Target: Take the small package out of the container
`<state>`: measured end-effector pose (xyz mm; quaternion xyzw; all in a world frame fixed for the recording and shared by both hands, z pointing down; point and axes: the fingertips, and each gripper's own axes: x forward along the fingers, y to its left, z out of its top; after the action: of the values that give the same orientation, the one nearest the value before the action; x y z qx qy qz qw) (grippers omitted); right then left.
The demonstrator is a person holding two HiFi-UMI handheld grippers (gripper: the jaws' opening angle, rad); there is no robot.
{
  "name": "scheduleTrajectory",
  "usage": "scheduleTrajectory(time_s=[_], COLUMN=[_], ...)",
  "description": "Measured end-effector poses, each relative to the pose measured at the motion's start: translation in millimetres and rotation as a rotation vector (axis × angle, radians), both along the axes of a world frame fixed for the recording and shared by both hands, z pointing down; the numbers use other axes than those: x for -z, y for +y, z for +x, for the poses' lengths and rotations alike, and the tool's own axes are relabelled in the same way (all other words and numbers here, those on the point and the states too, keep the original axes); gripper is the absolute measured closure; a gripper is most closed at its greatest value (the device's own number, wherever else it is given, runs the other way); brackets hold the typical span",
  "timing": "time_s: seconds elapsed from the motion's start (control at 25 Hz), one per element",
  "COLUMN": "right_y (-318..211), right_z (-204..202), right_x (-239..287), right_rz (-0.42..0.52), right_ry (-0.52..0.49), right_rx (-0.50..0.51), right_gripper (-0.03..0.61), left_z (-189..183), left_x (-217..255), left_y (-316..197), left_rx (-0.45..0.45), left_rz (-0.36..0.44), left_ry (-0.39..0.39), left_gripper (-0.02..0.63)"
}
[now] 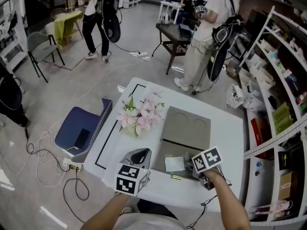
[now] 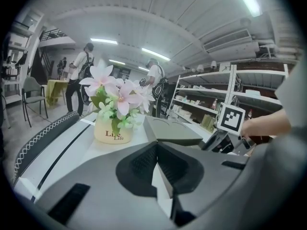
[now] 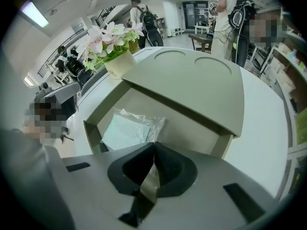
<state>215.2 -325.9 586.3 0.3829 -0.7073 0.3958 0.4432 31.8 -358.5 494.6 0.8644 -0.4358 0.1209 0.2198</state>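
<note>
Both jaw pairs sit together. Right gripper (image 3: 153,144): jaws closed on the crinkled clear edge of the small package (image 3: 127,128). The contact is hard to read, because the gripper body covers the wrap's near corner and only a sliver shows through the slit under the tips. Left gripper (image 2: 156,150): jaws closed, nothing between them, held over the white table (image 1: 230,133) near the container's left wall. In the head view the marker cubes cover both sets of jaws.

Package: a flat pale-green sheet in a clear bag, no print legible. It lies flat on the floor of the open grey-green container (image 3: 92,131). The lid (image 3: 192,85), with two round recesses, tilts back over the far wall and hides that side. A flower pot (image 2: 112,131) marked "Life" stands on the table just beyond the container's far left corner.
</note>
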Motion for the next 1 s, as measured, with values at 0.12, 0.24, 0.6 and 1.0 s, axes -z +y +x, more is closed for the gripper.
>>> scheduleTrajectory(time_s=[0.12,0.24,0.6,1.0], right_y=[1,4,12,20], right_z=[0,0,-6,-19], right_x=[1,3,36,84], right_rz=[0.003,0.008,0.109,0.273], right_ry=[-0.005,-0.010,-0.065,-0.097], right_rx=[0.004,0.004,-0.028,-0.079], right_gripper=[0.569,0.571,0.571,0.572], left_z=[1,1,-4,-7], left_x=[1,1,7,19], left_y=[2,5,22,42], left_rx=[0.000,-0.003,-0.020,-0.073], left_rz=[0.001,0.003,0.011,0.042], left_ry=[-0.002,-0.005,-0.013,-0.022], left_gripper=[0.609,0.609,0.609,0.609])
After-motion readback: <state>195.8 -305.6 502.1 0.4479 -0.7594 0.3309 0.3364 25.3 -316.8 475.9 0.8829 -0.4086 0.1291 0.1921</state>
